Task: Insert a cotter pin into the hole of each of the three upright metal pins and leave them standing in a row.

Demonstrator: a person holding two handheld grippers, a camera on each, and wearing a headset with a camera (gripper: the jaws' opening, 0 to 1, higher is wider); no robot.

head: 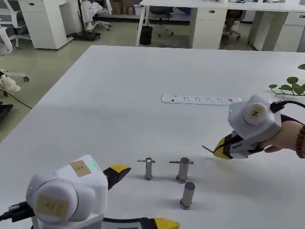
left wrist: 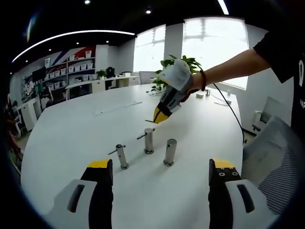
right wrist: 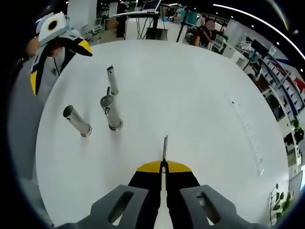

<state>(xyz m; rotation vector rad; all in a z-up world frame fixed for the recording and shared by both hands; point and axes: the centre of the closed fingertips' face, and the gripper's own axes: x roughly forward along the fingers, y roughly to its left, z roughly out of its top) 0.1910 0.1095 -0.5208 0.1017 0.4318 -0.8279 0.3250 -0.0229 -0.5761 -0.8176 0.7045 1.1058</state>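
Three upright metal pins stand on the white table [head: 119, 95]. The left pin [head: 148, 168] and the middle pin [head: 182, 170] each carry a cotter pin through the top. The third pin [head: 187, 194] stands nearer me and is bare [left wrist: 169, 151] [right wrist: 77, 120]. My right gripper [head: 224, 150] [right wrist: 163, 167] hovers right of the pins, shut on a thin cotter pin [head: 207, 149] [right wrist: 165, 145] that sticks out from its tips. My left gripper [head: 142, 197] [left wrist: 161, 164] is open at the near edge, in front of the pins and holding nothing.
A white power strip [head: 198, 99] lies farther back on the table. A green plant [head: 290, 86] sits at the right edge. Desks, cabinets and office chairs stand beyond the table.
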